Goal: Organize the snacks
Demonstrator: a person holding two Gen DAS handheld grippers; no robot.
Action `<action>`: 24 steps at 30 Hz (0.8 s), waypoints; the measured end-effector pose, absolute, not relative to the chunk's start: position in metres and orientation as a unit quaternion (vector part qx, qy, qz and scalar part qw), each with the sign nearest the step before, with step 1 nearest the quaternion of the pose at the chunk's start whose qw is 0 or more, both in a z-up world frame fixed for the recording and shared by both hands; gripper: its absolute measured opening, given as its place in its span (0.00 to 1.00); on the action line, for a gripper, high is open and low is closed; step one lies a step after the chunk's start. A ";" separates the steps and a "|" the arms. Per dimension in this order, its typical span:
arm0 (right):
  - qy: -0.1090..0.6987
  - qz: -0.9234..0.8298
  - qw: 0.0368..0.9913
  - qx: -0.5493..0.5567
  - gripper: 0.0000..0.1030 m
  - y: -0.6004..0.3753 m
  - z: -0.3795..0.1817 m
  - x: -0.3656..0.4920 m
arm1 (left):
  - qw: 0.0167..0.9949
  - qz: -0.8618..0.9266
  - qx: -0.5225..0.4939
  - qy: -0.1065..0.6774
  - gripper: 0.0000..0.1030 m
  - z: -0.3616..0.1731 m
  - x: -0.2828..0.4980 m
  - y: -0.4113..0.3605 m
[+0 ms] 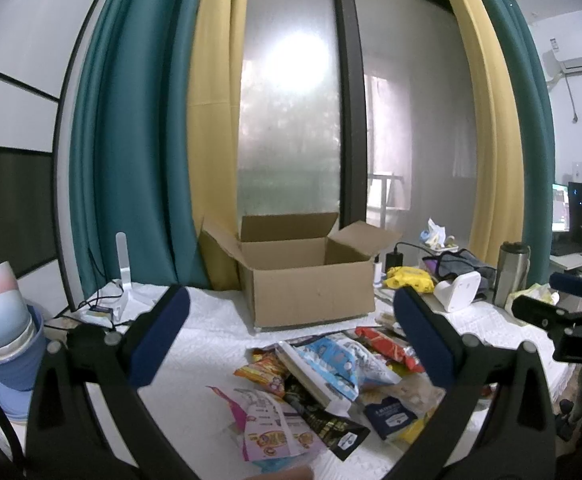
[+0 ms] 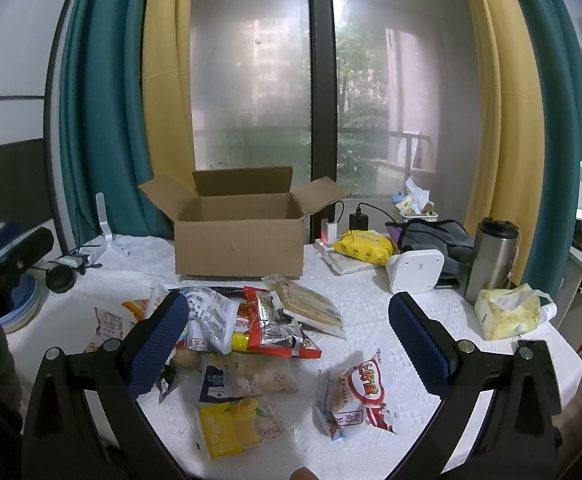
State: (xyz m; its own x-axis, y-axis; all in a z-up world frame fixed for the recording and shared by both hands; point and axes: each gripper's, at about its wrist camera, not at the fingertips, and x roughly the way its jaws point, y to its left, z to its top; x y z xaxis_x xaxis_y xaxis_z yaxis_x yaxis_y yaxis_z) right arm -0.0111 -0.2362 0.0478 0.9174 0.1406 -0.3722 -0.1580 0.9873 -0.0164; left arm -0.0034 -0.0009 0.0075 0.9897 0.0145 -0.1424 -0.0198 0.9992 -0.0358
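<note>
Right wrist view has the right gripper (image 2: 289, 344) spread wide and holding nothing, hovering over the snack pile (image 2: 251, 328) on the white table (image 2: 391, 320). The left gripper (image 1: 291, 336) is equally released. The cardboard box (image 2: 239, 244) sits open just behind the pile. Probably smartest to grab the loose red-and-white bag (image 2: 361, 394) first, pinching an edge seam so it doesn't crush.

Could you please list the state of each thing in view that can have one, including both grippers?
cardboard box: flaps open, upright, nothing visible inside.
left gripper: open, holding nothing.
right gripper: open, holding nothing.
snack packets: sealed as far as visible, piled loose on the table.
steel tumbler: upright, lid on.
tissue pack: open, tissue sticking out.
</note>
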 end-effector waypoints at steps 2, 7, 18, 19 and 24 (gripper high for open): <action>0.188 0.076 0.979 -0.024 0.99 -0.236 0.048 -0.011 | 0.997 0.009 -0.019 0.072 1.00 0.008 -0.003 -0.001; 0.188 0.076 0.979 -0.023 0.99 -0.237 0.048 -0.011 | 0.997 0.008 -0.018 0.071 1.00 0.007 -0.003 -0.001; 0.187 0.076 0.979 -0.023 0.99 -0.236 0.047 -0.012 | 0.997 0.009 -0.018 0.070 1.00 0.006 -0.004 -0.002; 0.187 0.076 0.979 -0.023 0.99 -0.237 0.047 -0.012 | 0.997 0.009 -0.018 0.070 1.00 0.006 -0.004 -0.002; 0.186 0.076 0.979 -0.022 0.99 -0.237 0.048 -0.012 | 0.997 0.009 -0.018 0.070 1.00 0.006 -0.004 -0.002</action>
